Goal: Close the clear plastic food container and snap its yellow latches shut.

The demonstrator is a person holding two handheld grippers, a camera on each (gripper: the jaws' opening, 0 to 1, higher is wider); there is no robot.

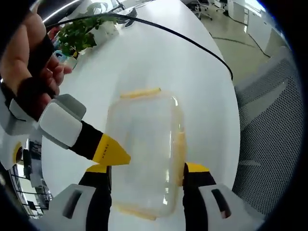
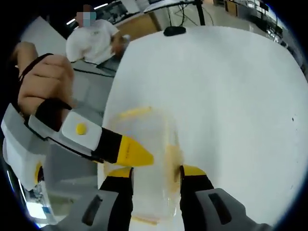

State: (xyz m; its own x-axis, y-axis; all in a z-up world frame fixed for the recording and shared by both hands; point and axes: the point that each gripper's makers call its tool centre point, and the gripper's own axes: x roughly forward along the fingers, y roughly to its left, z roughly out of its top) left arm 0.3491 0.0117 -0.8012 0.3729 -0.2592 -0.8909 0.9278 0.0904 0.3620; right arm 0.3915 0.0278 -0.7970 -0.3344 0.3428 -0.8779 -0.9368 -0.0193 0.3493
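**A:** Your left gripper (image 1: pixel 148 169) sits nearest in the left gripper view, its fingers (image 1: pixel 196 169) spread to either side of the clear container (image 1: pixel 144 154). What do you make of the container itself?

**B:** It lies flat on the white surface (image 1: pixel 192 72), lid on top, between your two yellow tips. You can see a yellow latch (image 1: pixel 140 93) along its far end, another down the side by your right-hand finger, and a third at the near end low in the picture. Whether each one is snapped down, I cannot tell.

**A:** And the tool coming in from the left of that view?

**B:** That is your right gripper (image 1: pixel 111 151), held in your hand (image 1: pixel 29 62), its yellow tip resting at the container's near left edge.

**A:** Now the right gripper view.

**B:** Your right gripper (image 2: pixel 156 172) also straddles the container (image 2: pixel 149 159), fingers (image 2: pixel 192 171) apart around it. Your left gripper (image 2: pixel 135 151) reaches in from the left with its tip at the lid's edge, your hand (image 2: pixel 45 79) behind it.

**A:** Farther off?

**B:** In the left gripper view, a black cable (image 1: pixel 168 31) crosses the surface, a potted plant (image 1: pixel 79 33) stands beyond it, and a mesh chair (image 1: pixel 269 120) is at the right edge. In the right gripper view, a seated person (image 2: pixel 94 41) is past the surface's far edge.
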